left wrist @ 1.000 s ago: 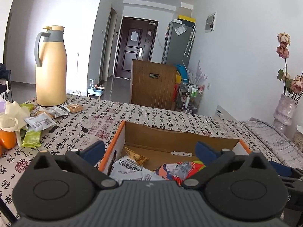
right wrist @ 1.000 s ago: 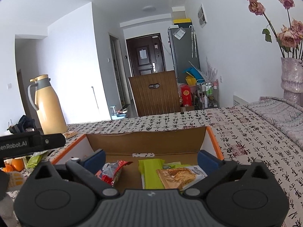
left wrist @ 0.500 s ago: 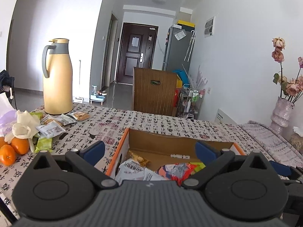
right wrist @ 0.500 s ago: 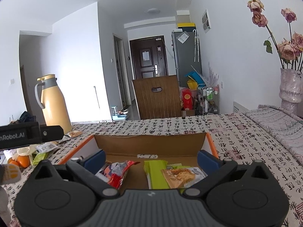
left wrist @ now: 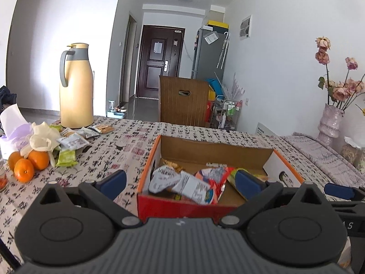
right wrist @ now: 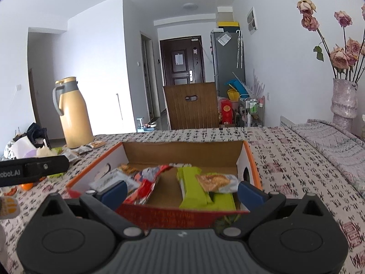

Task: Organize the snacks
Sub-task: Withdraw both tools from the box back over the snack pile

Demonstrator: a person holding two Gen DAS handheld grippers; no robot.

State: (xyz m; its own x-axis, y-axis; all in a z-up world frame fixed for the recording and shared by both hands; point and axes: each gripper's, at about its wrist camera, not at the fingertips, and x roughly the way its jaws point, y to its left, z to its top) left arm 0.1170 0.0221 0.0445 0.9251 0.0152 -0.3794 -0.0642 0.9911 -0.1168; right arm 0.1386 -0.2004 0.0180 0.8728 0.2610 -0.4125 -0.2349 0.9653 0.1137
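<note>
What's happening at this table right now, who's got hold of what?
Nobody holds anything. The left gripper and right gripper are both open and empty, facing the cardboard box on the table. The box already holds several packets, including a green packet and a red and white packet. More snack packets lie loose on the tablecloth near the thermos and oranges, not yet boxed.

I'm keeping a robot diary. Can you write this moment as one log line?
left gripper: open, empty | right gripper: open, empty | cardboard box: holds snack packets | loose snacks: beside thermos
</note>
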